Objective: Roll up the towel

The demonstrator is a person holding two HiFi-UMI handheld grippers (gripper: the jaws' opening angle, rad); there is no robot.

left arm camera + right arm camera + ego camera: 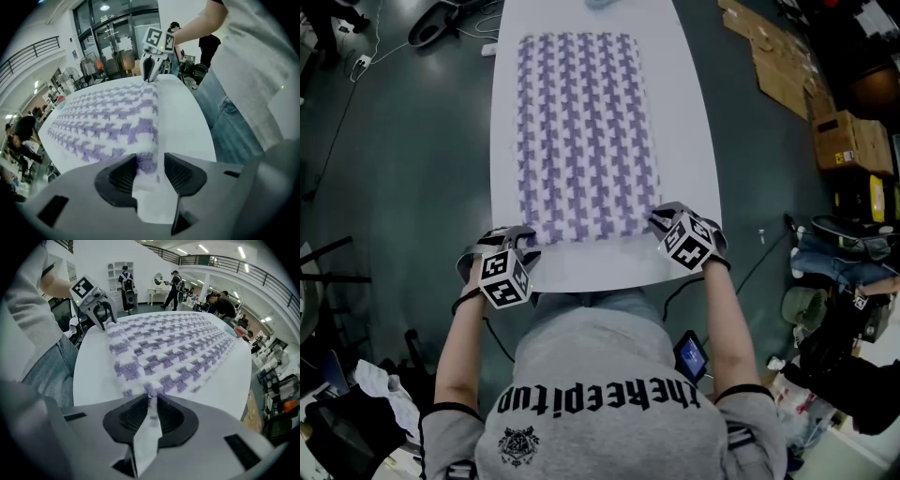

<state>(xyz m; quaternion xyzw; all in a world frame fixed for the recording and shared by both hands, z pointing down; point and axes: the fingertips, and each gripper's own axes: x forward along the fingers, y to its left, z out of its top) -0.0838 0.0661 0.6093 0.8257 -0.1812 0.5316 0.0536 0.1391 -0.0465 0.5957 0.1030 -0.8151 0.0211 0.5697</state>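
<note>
Towel: purple-check, flat on table, frame centre. Soft, light, limp; take by near-edge corners. L gripper: jaws apart round corner, prob. not pinching. R gripper: clamped on corner.

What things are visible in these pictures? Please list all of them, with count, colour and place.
towel: one, purple and white check, spread on the table
table: one, white, in front of the person
cardboard box: one, brown, on the floor right of the table
flat cardboard: a few pieces, brown, on the floor beyond the box
small screen: one, lit, by the person's right hip
bystanders: several, dark clothes, far back in the room
left gripper: one, grey, jaws apart around the towel's near corner
right gripper: one, grey, jaws shut on the towel's near edge
</note>
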